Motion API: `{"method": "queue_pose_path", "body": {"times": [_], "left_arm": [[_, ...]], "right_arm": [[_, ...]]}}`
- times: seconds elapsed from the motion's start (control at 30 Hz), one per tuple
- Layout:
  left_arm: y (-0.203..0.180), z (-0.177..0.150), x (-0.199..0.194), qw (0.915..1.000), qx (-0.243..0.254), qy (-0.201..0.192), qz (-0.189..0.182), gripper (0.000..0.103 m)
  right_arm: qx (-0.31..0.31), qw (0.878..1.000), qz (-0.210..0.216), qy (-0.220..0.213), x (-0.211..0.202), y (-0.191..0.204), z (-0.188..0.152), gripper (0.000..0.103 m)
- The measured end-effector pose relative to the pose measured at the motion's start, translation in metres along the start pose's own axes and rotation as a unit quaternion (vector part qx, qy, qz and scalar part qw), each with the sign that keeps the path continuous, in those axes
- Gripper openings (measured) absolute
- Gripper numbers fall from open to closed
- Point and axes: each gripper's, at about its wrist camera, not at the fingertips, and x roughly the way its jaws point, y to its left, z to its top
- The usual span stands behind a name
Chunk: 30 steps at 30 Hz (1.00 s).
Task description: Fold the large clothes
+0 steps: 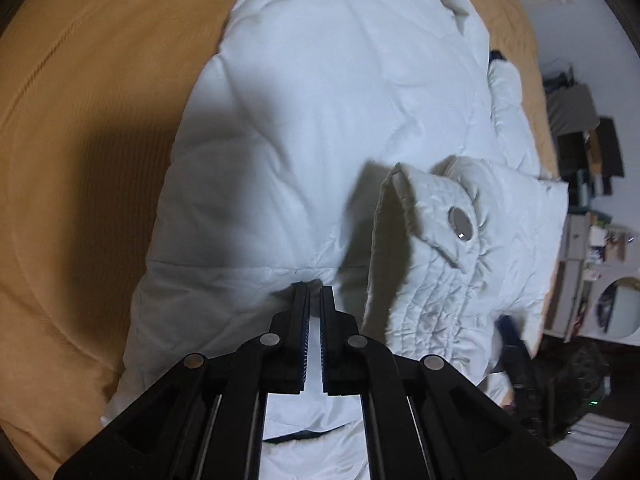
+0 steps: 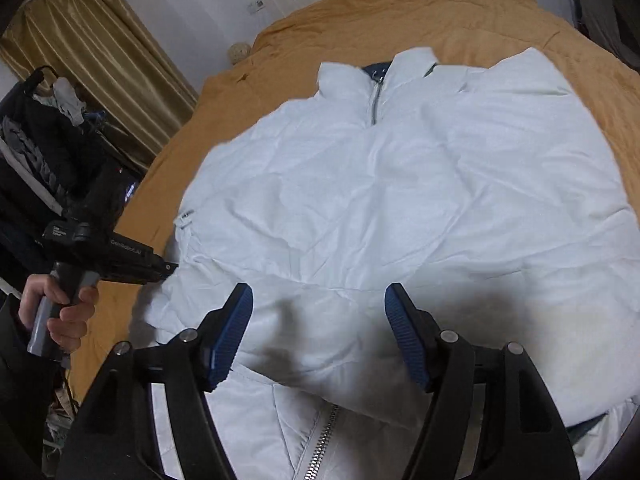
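The left tool point(image 1: 314, 292) is nearly closed, its tips pinching a thin ridge of the white padded jacket point(image 1: 320, 120), probably to lift that edge for a fold. The right tool point(image 2: 319, 300) hangs spread apart above the jacket, gripping nothing, likely choosing a hold. The jacket lies front-up and spread across the mustard bed point(image 2: 440, 16), its snap cuff point(image 1: 440, 224) lying on the body.

Left gripper point(image 1: 314, 290) is pinching a fold of the white jacket point(image 1: 320, 120), jaws nearly closed with a thin strip of fabric showing between them. Jacket is lying spread on the tan bedspread point(image 1: 92, 120). Just right of the gripper, a cuff point(image 1: 432, 216) with a snap point(image 1: 459, 224) is sticking up.
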Motion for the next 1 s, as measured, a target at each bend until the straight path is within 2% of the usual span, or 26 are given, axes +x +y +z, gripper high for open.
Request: {"method": "queue_pose_path", "body": {"times": [0.07, 0.13, 0.2, 0.23, 0.27, 0.33, 0.4, 0.47, 0.53, 0.6, 0.63, 0.7, 0.77, 0.87, 0.93, 1.0], "left_arm": [[0.007, -0.003, -0.010, 0.9998, -0.001, -0.019, -0.011, 0.002], [0.001, -0.011, -0.040, 0.9960, 0.019, -0.083, 0.027, 0.002], [-0.022, -0.021, -0.063, 0.9883, 0.067, -0.124, 0.057, 0.002], [-0.038, -0.027, -0.072, 0.9858, 0.091, -0.134, 0.046, 0.002], [-0.054, -0.033, -0.077, 0.9841, 0.111, -0.137, 0.022, 0.008], [-0.083, -0.042, -0.078, 0.9796, 0.143, -0.140, -0.021, 0.008], [-0.108, -0.049, -0.067, 0.9735, 0.177, -0.141, -0.036, 0.008], [-0.120, -0.050, -0.046, 0.9706, 0.197, -0.135, -0.028, 0.008], [-0.113, -0.047, -0.016, 0.9747, 0.193, -0.112, 0.001, 0.008], [-0.091, -0.041, 0.024, 0.9802, 0.178, -0.071, 0.048, 0.007], [-0.078, -0.039, 0.040, 0.9829, 0.168, -0.058, 0.047, 0.006], [-0.064, -0.041, 0.049, 0.9851, 0.156, -0.069, 0.021, 0.006], [-0.058, -0.042, 0.049, 0.9855, 0.154, -0.070, 0.010, 0.006], [-0.059, -0.044, 0.051, 0.9851, 0.154, -0.075, 0.018, 0.006], [-0.062, -0.048, 0.050, 0.9830, 0.160, -0.086, 0.028, 0.006], [-0.070, -0.051, 0.048, 0.9805, 0.167, -0.097, 0.035, 0.006]], "right_arm": [[-0.017, 0.999, -0.025, 0.016, 0.022, 0.008, -0.004, 0.070], [-0.050, 0.997, -0.054, 0.017, 0.033, 0.018, -0.007, 0.073], [-0.071, 0.995, -0.072, 0.016, 0.038, 0.027, -0.008, 0.076], [-0.070, 0.995, -0.073, 0.015, 0.040, 0.028, -0.006, 0.076], [-0.066, 0.995, -0.070, 0.013, 0.041, 0.027, -0.005, 0.077], [-0.060, 0.996, -0.063, 0.011, 0.042, 0.025, -0.004, 0.078], [-0.055, 0.997, -0.057, 0.008, 0.040, 0.022, -0.006, 0.078], [-0.054, 0.997, -0.053, 0.007, 0.038, 0.017, -0.006, 0.078], [-0.055, 0.997, -0.050, 0.006, 0.035, 0.016, -0.008, 0.077], [-0.055, 0.998, -0.041, 0.005, 0.031, 0.013, -0.009, 0.077], [-0.054, 0.998, -0.040, 0.005, 0.028, 0.011, -0.010, 0.077], [-0.047, 0.998, -0.036, 0.009, 0.022, 0.006, -0.010, 0.077], [-0.042, 0.998, -0.041, 0.010, 0.011, 0.003, -0.010, 0.077], [-0.048, 0.997, -0.054, -0.021, -0.017, 0.000, -0.007, 0.077], [-0.056, 0.995, -0.081, -0.032, -0.028, -0.006, -0.006, 0.077], [-0.054, 0.992, -0.115, -0.006, -0.023, -0.024, -0.008, 0.077]]}}
